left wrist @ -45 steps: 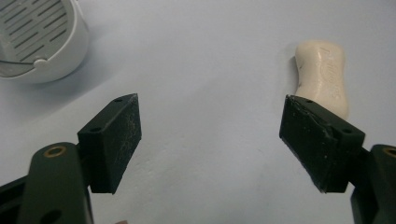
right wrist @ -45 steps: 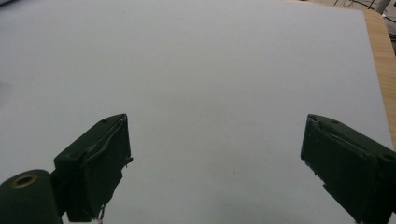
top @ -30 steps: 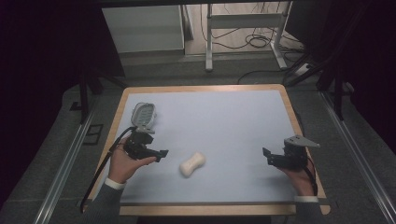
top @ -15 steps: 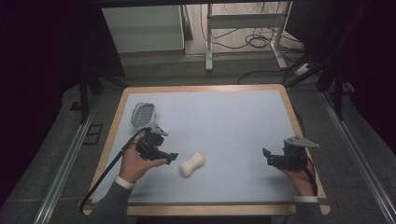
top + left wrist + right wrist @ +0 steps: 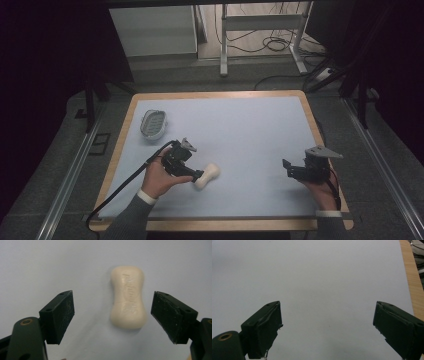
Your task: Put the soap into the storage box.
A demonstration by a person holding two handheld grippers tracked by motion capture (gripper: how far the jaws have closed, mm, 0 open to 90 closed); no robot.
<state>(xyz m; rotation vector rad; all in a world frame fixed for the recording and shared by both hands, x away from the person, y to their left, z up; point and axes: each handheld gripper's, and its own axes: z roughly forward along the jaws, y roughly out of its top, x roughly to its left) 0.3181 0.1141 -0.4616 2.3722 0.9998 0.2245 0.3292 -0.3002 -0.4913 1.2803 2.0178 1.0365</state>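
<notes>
— Left gripper [image 5: 198,176] first?
— Held low over the mat near the front left, jaws spread wide. In the left gripper view [image 5: 112,315], a jaw on either side of the soap, touching neither.

— And the soap [image 5: 128,297]?
— Cream, waisted like a bone, lettering pressed into the top but too faint to read. Lying flat on the mat [image 5: 235,130], left of centre toward the front edge; in the high view [image 5: 208,176], right at the gripper's tips.

— Right gripper [image 5: 289,170]?
— Near the front right corner, in the person's right hand [image 5: 322,187], grey three-cornered plate on top. Jaws wide apart in the right gripper view [image 5: 327,325], bare mat between them, a strip of wooden edge [image 5: 410,285] off to the right.

— Anything else on the surface?
— A small oval wire dish [image 5: 153,123] at the back left, well apart from the soap.

— The table itself?
— Pale blue-grey mat over a light wooden top [image 5: 117,145], wood showing as a border all round.

— Beyond that?
— Dim room. Grey carpeted floor [image 5: 55,170], metal rails [image 5: 70,172] running along both sides. Behind the table, a white cabinet [image 5: 152,30], white frame legs [image 5: 260,22] and loose black cables [image 5: 272,45] on the floor. Dark at both far sides.
</notes>
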